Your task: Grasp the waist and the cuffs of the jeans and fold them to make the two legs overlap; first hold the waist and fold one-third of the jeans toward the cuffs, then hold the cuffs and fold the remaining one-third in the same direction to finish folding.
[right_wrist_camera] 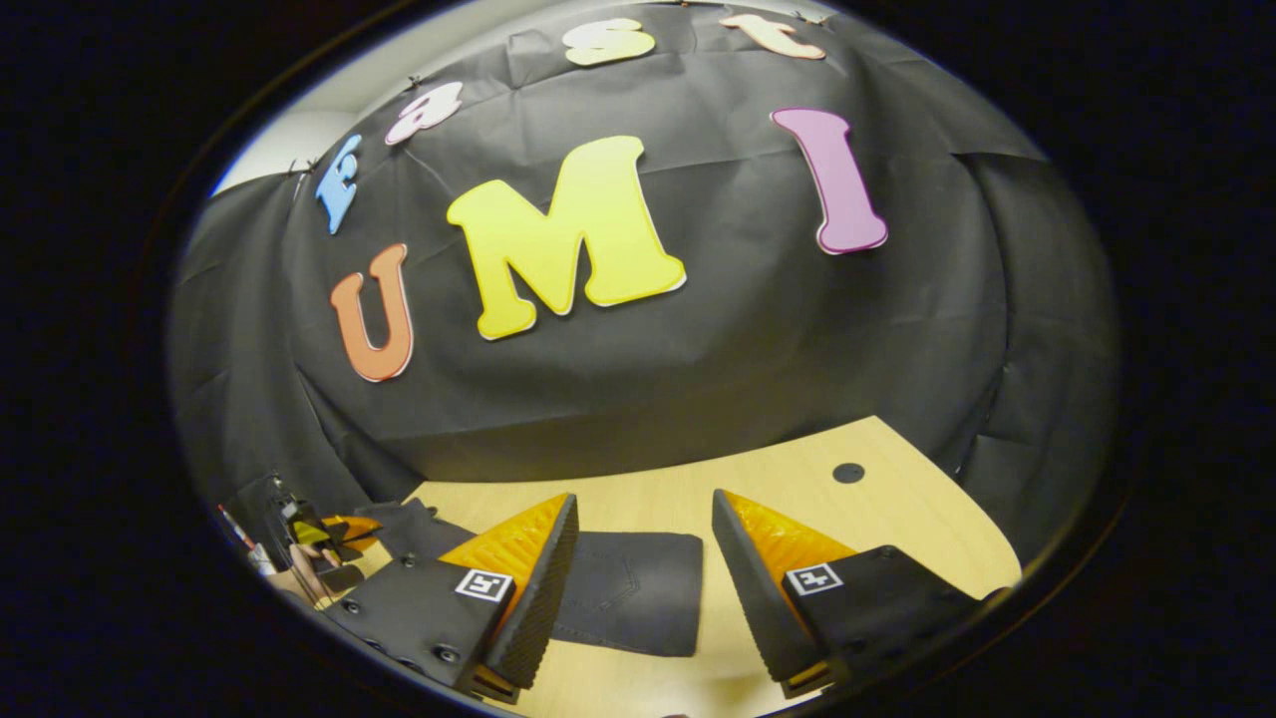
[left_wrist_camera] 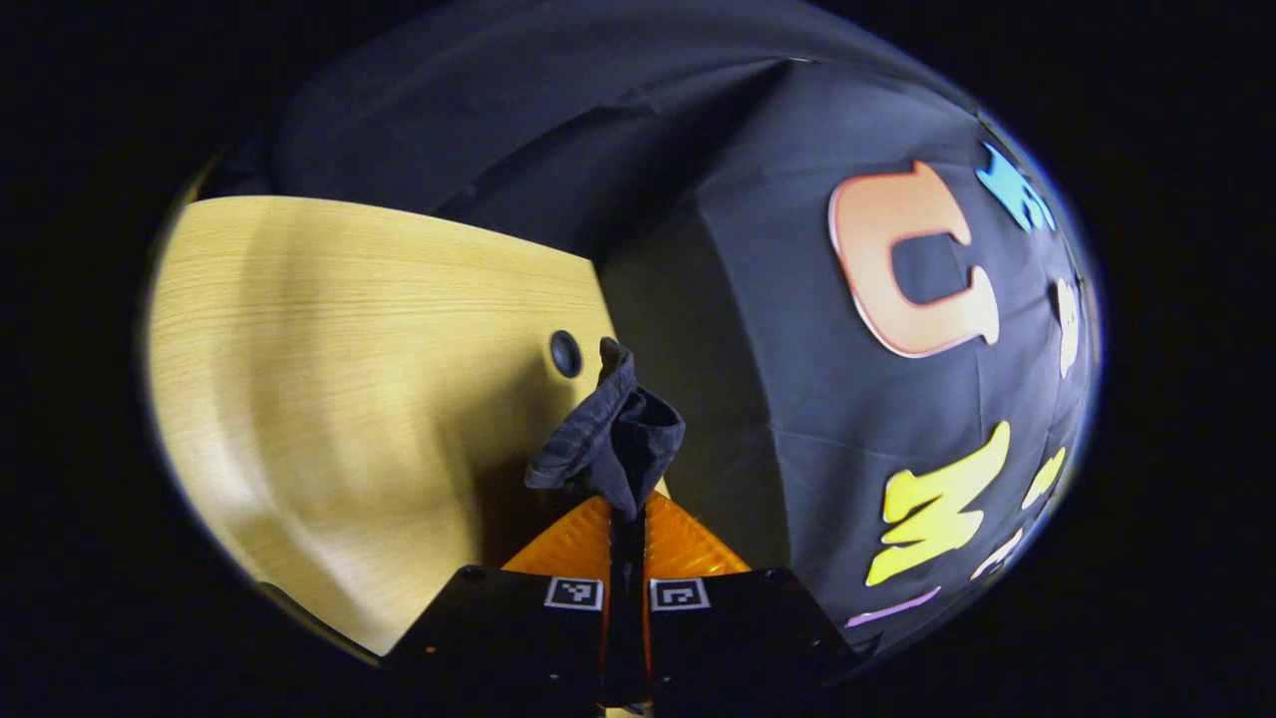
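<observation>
A: Left gripper (left_wrist_camera: 626, 514)?
B: Fingers pressed together, pinching a bunched bit of the jeans (left_wrist_camera: 610, 429), lifted over the table (left_wrist_camera: 329, 379) edge.
A: Right gripper (right_wrist_camera: 643, 573)?
B: Spread wide, nothing between the fingers, above the table (right_wrist_camera: 797, 479).
A: Jeans (right_wrist_camera: 628, 588)?
B: Folded flat on the wood, just past the fingers. Left gripper (right_wrist_camera: 329, 534) sits at their far left end.

We can read no words, numbers or brands. Two square coded markers (left_wrist_camera: 574, 593) sit at six o'clock on the left gripper (left_wrist_camera: 626, 509), and two more on the right gripper (right_wrist_camera: 643, 509).
</observation>
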Demonstrator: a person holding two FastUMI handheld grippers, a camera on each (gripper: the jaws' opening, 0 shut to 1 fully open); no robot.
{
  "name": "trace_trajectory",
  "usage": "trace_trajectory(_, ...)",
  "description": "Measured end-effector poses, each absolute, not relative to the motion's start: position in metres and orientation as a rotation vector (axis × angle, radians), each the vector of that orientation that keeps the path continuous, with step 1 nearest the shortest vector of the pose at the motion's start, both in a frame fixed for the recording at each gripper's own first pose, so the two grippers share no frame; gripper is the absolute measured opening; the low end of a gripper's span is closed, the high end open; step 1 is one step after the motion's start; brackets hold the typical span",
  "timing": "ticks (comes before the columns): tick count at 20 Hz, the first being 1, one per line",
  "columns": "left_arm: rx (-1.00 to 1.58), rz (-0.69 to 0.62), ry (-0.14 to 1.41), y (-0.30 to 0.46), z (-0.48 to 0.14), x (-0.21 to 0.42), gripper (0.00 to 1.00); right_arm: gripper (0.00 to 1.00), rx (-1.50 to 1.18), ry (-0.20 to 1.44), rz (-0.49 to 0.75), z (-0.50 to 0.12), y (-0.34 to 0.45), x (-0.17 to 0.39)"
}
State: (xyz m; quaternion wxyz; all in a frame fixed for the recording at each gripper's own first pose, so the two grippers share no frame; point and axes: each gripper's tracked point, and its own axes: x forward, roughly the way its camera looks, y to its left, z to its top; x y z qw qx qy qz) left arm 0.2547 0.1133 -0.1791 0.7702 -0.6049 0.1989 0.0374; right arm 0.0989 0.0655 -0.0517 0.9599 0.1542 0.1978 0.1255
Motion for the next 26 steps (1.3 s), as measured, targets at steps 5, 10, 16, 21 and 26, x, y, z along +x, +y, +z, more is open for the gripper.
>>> trace_trajectory(5,-1.237,0.016,0.399,0.066,-0.137,0.253,0.03,0.84,0.328,0.392,0.228,-0.05,0.046,0.094)
trace_trajectory(10,-1.117,-0.038,0.365,0.012,-0.094,0.24,0.03,0.84,0.354,0.394,0.184,-0.054,0.022,0.085)
trace_trajectory(16,-1.053,-0.204,0.377,-0.096,-0.053,0.228,0.03,0.84,0.344,0.381,0.121,-0.052,-0.022,0.064)
trace_trajectory(21,-0.881,-0.288,0.461,-0.19,-0.071,0.212,0.04,0.84,0.345,0.37,0.029,-0.051,-0.077,0.042)
trace_trajectory(26,-0.579,-0.311,0.559,-0.25,-0.134,0.187,0.03,0.84,0.377,0.346,-0.063,-0.049,-0.13,0.023)
